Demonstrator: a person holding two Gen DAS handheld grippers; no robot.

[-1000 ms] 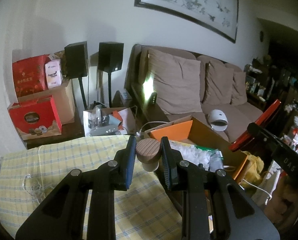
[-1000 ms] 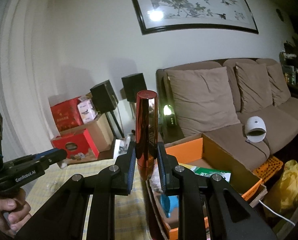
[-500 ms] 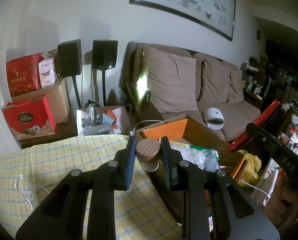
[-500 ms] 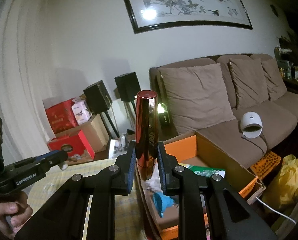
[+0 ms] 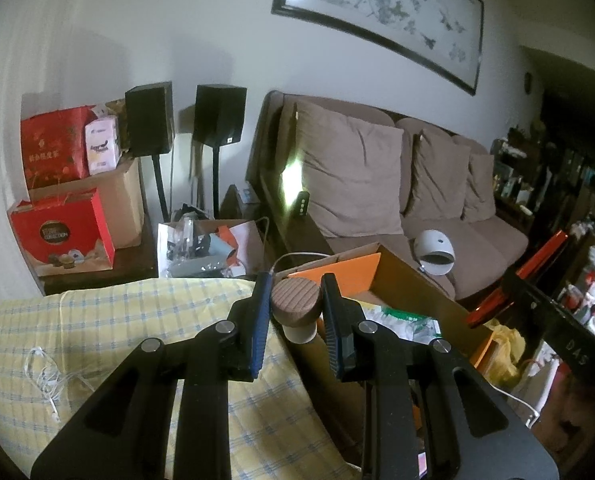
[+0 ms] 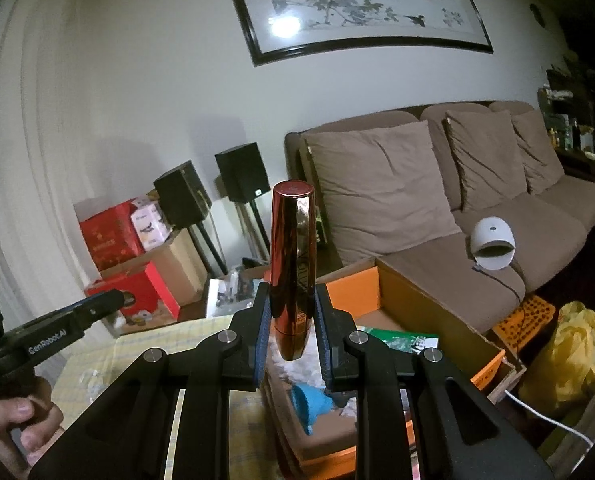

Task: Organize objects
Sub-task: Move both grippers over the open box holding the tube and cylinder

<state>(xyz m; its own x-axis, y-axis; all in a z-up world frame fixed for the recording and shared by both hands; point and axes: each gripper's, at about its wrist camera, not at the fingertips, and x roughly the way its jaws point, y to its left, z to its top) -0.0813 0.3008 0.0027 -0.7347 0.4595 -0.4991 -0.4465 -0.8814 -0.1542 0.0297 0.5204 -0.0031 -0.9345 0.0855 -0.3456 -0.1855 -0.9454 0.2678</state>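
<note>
Clamping a wooden-capped jar [image 5: 296,311] between its jaws, the left gripper [image 5: 296,312] is hovering beside the orange box [image 5: 409,280]; the right gripper [image 6: 290,320] is pinching a red tube [image 6: 291,264] upright. Each should be lowering well inside the box before its jaws are parting.

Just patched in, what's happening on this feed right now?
A person holds a gripper in each hand above a yellow checked cloth and an open cardboard box. The left gripper is shut on a small jar with a brown ribbed lid. The right gripper is shut on a glossy red tube, held upright. Neither item is in the box yet.
</note>
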